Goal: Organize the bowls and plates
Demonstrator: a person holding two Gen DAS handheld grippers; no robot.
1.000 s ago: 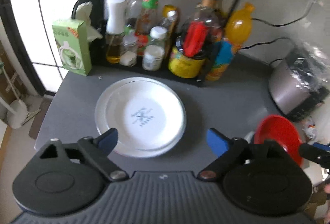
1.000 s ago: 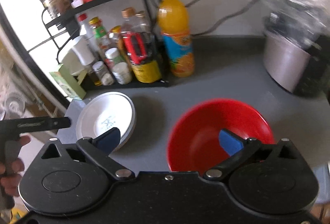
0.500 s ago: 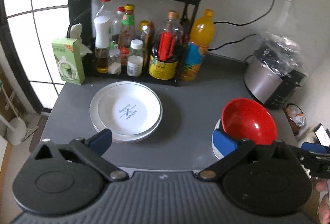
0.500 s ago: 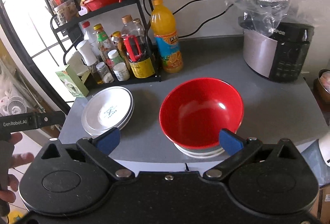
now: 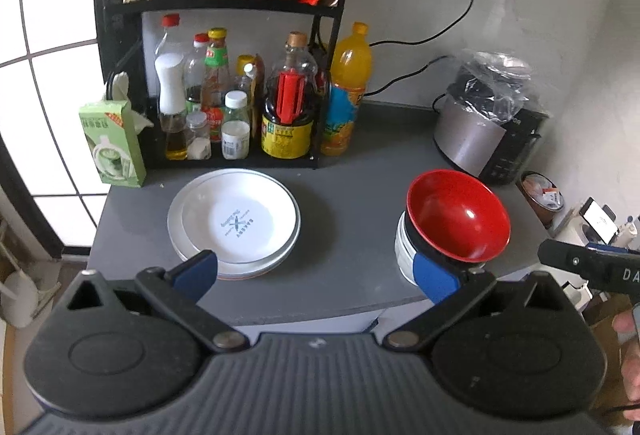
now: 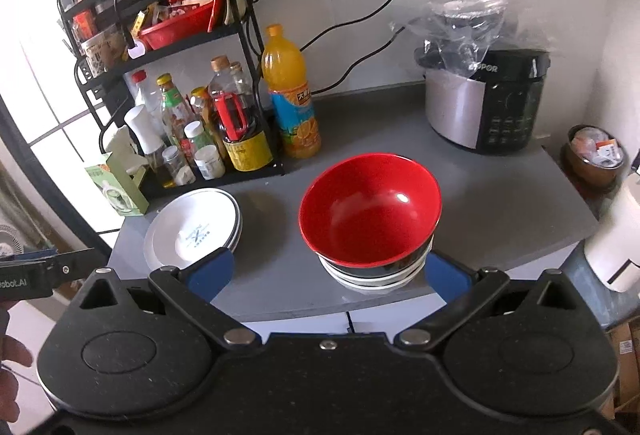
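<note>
A stack of white plates (image 5: 236, 221) (image 6: 194, 231) lies on the left of the grey counter (image 5: 344, 195). On the right, a red bowl (image 5: 458, 219) (image 6: 370, 211) sits tilted on top of a stack of white bowls (image 6: 374, 277). My left gripper (image 5: 316, 275) hangs open over the counter's front edge, well back from both stacks, with nothing between its blue pads. Above that same edge my right gripper (image 6: 328, 273) is also open and empty, just short of the bowl stack.
A black rack (image 5: 224, 83) of sauce bottles, an orange drink bottle (image 5: 344, 91) and a green tissue box (image 5: 112, 143) line the back left. A rice cooker (image 6: 484, 99) under plastic stands at the back right. A white jug (image 6: 618, 231) stands off the counter's right end.
Both grippers have pulled back and up from the counter. The right one has let go of the red bowl, which now rests on the bowl stack. More of the room shows.
</note>
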